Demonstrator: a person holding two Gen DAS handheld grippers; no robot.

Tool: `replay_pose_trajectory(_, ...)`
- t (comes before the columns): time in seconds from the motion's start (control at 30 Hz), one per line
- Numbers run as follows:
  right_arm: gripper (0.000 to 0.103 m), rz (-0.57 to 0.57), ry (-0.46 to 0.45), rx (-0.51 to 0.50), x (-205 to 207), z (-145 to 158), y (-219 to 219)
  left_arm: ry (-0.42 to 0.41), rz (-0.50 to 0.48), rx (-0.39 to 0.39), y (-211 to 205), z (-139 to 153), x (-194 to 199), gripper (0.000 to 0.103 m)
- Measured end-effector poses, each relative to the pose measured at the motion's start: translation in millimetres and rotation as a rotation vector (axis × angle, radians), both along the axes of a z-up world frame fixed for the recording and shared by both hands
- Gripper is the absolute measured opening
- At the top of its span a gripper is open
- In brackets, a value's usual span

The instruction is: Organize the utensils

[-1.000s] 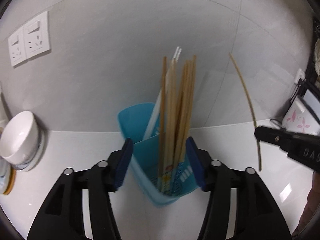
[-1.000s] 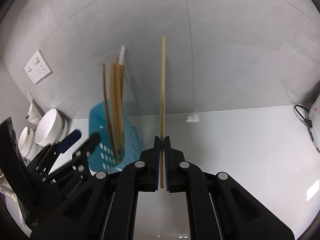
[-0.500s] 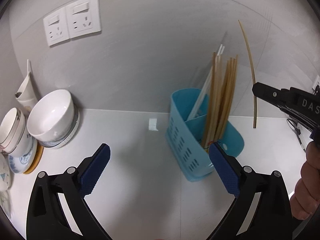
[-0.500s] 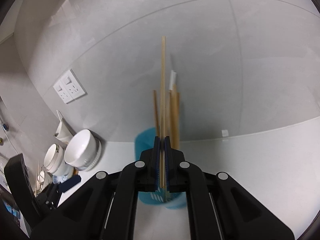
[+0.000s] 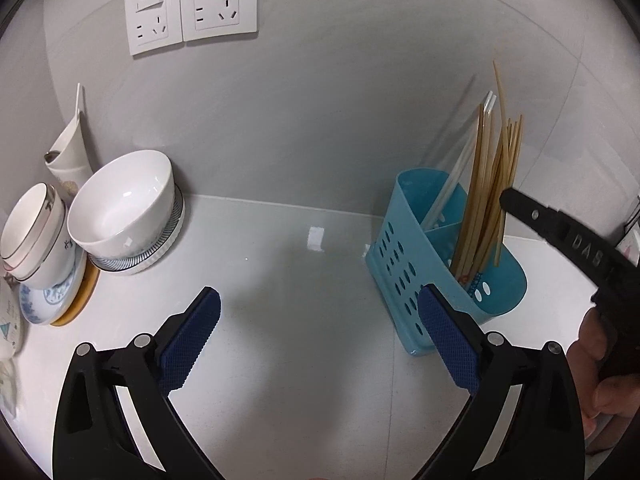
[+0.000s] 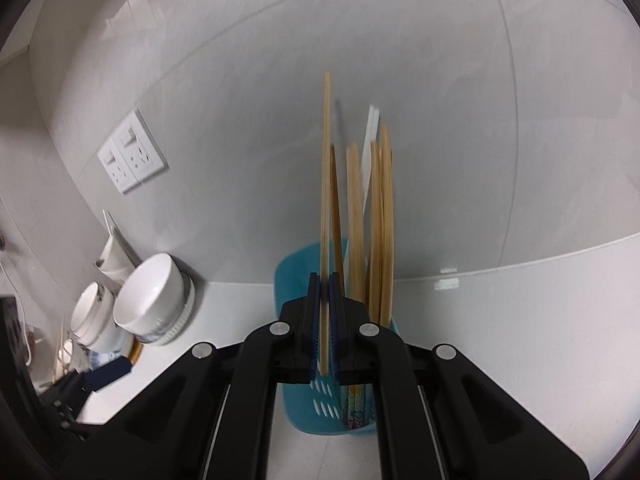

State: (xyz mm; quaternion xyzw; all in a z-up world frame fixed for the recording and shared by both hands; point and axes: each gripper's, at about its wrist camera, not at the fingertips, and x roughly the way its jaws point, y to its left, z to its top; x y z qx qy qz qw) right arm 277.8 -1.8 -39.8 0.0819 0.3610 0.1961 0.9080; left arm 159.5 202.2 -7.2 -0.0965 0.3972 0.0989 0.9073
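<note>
A blue plastic utensil holder [image 5: 404,256] stands on the white counter, holding several wooden chopsticks [image 5: 486,184] and white ones. My right gripper [image 6: 325,284] is shut on a single wooden chopstick [image 6: 325,184], upright, right above the holder [image 6: 290,276]. In the left wrist view the right gripper [image 5: 505,197] holds that chopstick [image 5: 500,96] with its lower end over the holder's front compartment. My left gripper [image 5: 318,312] is open and empty, just left of the holder.
White bowls [image 5: 124,208] stacked on plates [image 5: 52,296] stand at the left by the wall, with a white cup holder [image 5: 70,152] behind. Wall sockets [image 5: 192,8] are above. The bowls also show in the right wrist view [image 6: 154,300].
My left gripper opened wide, let go of the holder and pulled back to the left. My right gripper carried the chopstick left and down over the holder.
</note>
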Motion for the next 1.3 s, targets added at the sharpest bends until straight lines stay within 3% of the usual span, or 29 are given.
replay_pose_trajectory(0.4,0.004,0.001,0.043,-0.053,-3.5,-25.4,6.7,-0.011,0.009,-0.014,3.3,-1.4,1.9,0.097)
replay_pose_trajectory(0.63,0.008,0.028,0.053,-0.111,-11.7,-14.1,2.0,-0.025,0.011,-0.002,-2.1,7.7,-3.1,0.097)
replay_pose_trajectory(0.77,0.042,0.019,0.04,-0.143,-22.0,-2.1,-12.2,-0.041,0.006,0.003,-9.0,15.6,-10.8,0.097)
replay_pose_trajectory(0.97,0.082,0.042,0.023,-0.176,-41.6,17.3,-39.1,-0.055,-0.007,0.011,-26.7,22.8,-24.8,0.097)
replay_pose_trajectory(1.13,0.093,0.056,0.004,-0.221,-59.5,28.8,-59.0,-0.043,-0.022,0.006,-42.2,25.5,-37.0,0.097)
replay_pose_trajectory(1.3,0.095,0.075,0.008,-0.264,-73.3,28.7,-70.9,-0.026,-0.033,-0.025,-55.1,22.7,-49.7,0.097)
